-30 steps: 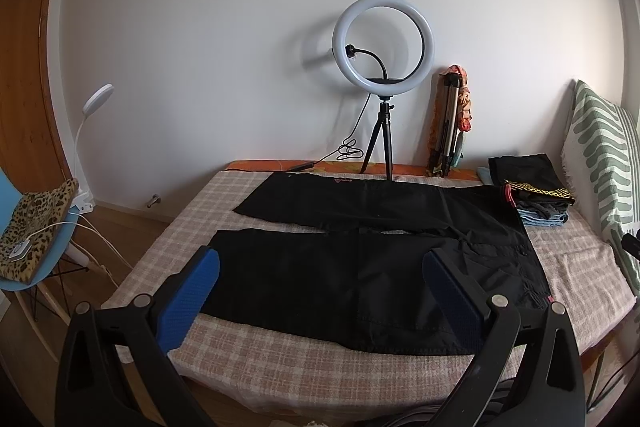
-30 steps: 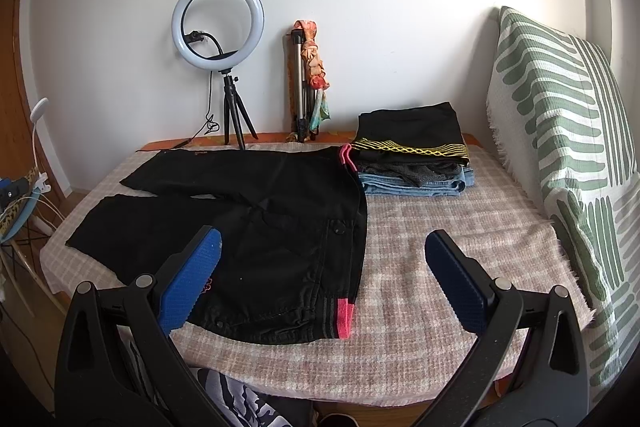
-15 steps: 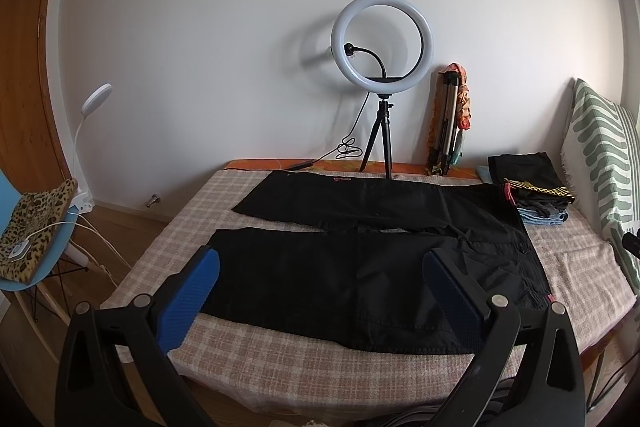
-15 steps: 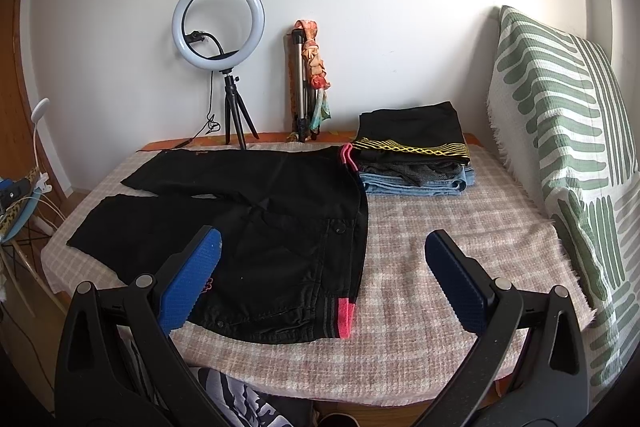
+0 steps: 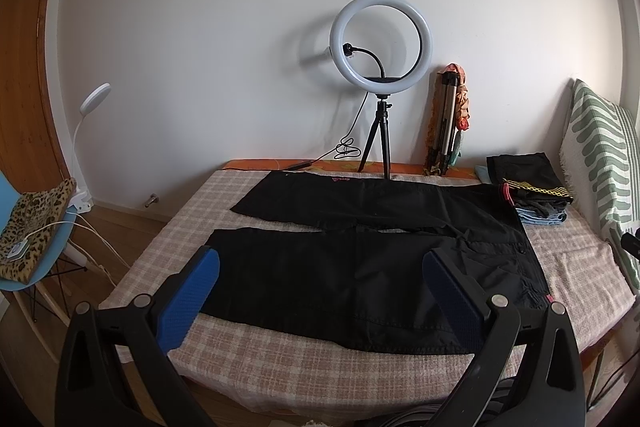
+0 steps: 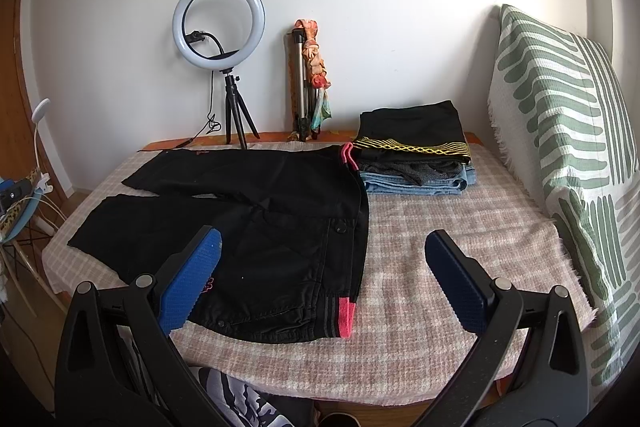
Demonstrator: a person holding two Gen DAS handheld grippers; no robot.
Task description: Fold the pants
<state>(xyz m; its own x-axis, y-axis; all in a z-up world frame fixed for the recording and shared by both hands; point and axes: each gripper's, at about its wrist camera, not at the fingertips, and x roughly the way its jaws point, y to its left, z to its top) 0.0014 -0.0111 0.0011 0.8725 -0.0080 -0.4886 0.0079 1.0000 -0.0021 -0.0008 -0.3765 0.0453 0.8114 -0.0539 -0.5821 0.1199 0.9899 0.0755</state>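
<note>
Black pants [image 5: 360, 259] lie flat and spread on the checked bed cover, legs pointing left and the pink-trimmed waistband at the right. The right wrist view has the same pants [image 6: 260, 227] from the waist end. My left gripper [image 5: 320, 287] hovers open near the front edge of the bed, above the near leg, with nothing between its blue pads. In front of the waistband corner my right gripper [image 6: 322, 267] also stands open and empty.
A stack of folded clothes [image 6: 416, 159] sits at the back right of the bed [image 6: 440, 247]. A ring light on a tripod [image 5: 380, 95] and a folded tripod [image 5: 446, 131] stand against the wall. A green-patterned pillow [image 6: 568, 155] leans at the right. A blue chair [image 5: 28, 227] stands left.
Both views have shifted very slightly. The pants lie as before and both grippers stay open.
</note>
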